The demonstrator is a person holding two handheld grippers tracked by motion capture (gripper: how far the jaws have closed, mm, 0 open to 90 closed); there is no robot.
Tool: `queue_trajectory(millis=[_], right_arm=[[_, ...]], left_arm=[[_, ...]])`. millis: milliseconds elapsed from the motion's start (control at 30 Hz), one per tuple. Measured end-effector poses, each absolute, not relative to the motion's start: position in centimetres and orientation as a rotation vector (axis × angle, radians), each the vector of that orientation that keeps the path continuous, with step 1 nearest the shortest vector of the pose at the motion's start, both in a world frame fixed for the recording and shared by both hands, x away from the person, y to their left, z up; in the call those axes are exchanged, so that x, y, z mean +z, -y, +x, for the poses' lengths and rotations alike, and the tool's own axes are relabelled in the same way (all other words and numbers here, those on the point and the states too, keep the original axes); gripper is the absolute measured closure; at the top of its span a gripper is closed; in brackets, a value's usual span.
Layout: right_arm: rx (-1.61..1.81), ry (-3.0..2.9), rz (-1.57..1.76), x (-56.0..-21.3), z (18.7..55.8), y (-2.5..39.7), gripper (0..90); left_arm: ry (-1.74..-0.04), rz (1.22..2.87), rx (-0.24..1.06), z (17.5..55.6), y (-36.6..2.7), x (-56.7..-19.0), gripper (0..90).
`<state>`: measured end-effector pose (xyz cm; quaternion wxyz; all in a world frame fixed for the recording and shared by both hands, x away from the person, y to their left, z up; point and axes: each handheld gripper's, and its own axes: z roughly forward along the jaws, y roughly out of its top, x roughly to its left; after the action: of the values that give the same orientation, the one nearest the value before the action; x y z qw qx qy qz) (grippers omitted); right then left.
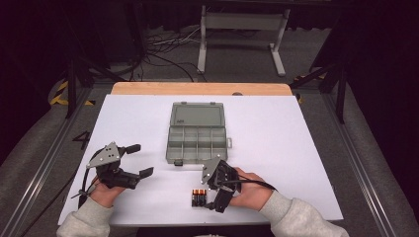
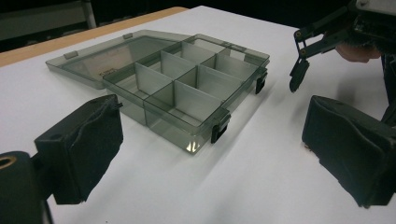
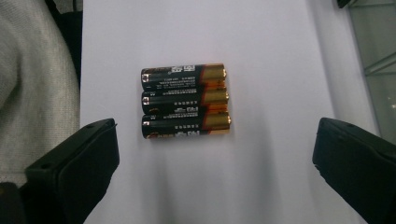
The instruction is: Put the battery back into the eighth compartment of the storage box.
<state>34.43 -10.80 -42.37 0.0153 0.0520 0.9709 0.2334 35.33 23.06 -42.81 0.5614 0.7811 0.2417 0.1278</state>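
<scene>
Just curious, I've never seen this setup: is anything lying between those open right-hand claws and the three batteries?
No. In the right gripper view, bare white table separates the right gripper from the batteries.

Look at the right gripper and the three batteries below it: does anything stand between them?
Nothing visible does. The right gripper hangs with its jaws wide open over the batteries, which lie side by side, touching, on bare white table. The open box sits farther back, out of that path.

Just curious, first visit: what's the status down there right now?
Right tongs open above three batteries. Left tongs open, empty, facing the open organizer box. Nothing in the way.
</scene>
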Motion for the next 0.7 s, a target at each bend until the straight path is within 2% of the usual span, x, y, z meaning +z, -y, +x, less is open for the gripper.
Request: queue_trajectory(millis=[433,700], right_arm=[[0.715,-3.046,0.140,-43.3,33.7,10.3,2.0],[0.730,-3.053,0.128,-43.7,33.6,10.0,10.7]], left_arm=[[-0.572,1.841,0.304,35.3,-23.1,-42.8,5.8],[-0.572,1.840,0.303,35.3,-23.1,-42.8,5.9]])
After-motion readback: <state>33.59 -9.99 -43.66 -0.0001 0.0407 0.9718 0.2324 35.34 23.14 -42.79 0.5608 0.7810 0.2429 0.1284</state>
